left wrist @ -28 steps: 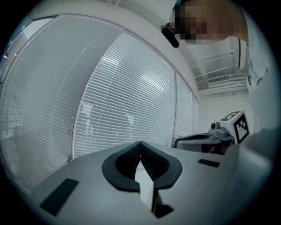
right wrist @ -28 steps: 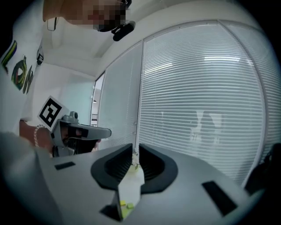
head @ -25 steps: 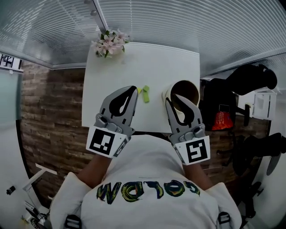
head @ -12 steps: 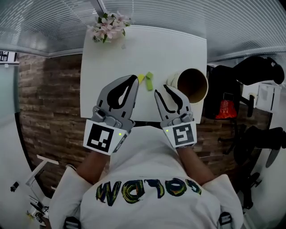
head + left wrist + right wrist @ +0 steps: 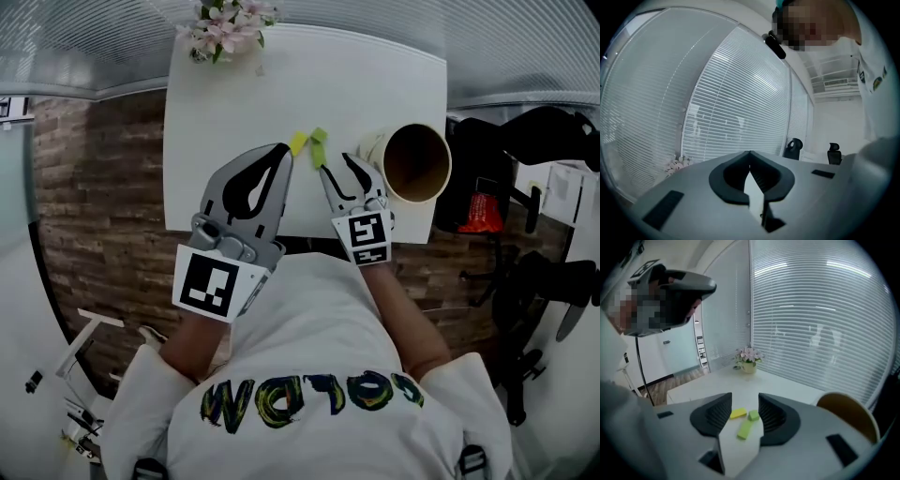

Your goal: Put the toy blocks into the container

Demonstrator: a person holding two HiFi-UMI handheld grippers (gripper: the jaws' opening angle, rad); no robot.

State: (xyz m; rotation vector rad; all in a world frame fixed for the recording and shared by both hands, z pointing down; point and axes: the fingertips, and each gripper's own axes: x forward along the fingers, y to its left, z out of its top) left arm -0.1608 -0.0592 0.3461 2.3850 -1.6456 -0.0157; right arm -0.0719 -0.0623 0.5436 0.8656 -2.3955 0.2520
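Note:
Three small toy blocks lie together on the white table [image 5: 234, 103]: a yellow block [image 5: 298, 142] [image 5: 738, 414], a small green block [image 5: 753, 416] and a long green block [image 5: 318, 153] [image 5: 745, 429]. The container [image 5: 417, 164] [image 5: 848, 416] is a round tan cup with a dark inside, standing to the right of them. My right gripper [image 5: 337, 166] [image 5: 744, 397] hovers just short of the blocks; its jaws are opening and hold nothing. My left gripper [image 5: 283, 148] [image 5: 749, 152] is shut and empty, with its tip beside the yellow block.
A pot of pink flowers [image 5: 225, 23] [image 5: 748, 357] stands at the table's far left corner. Window blinds run behind the table. Black office chairs [image 5: 534, 141] and a red bag [image 5: 483, 211] are on the floor to the right. The table's near edge is at my body.
My right gripper has swung left, from over the container to just before the blocks, and its jaws have spread apart. The left gripper has stayed shut and hardly moved.

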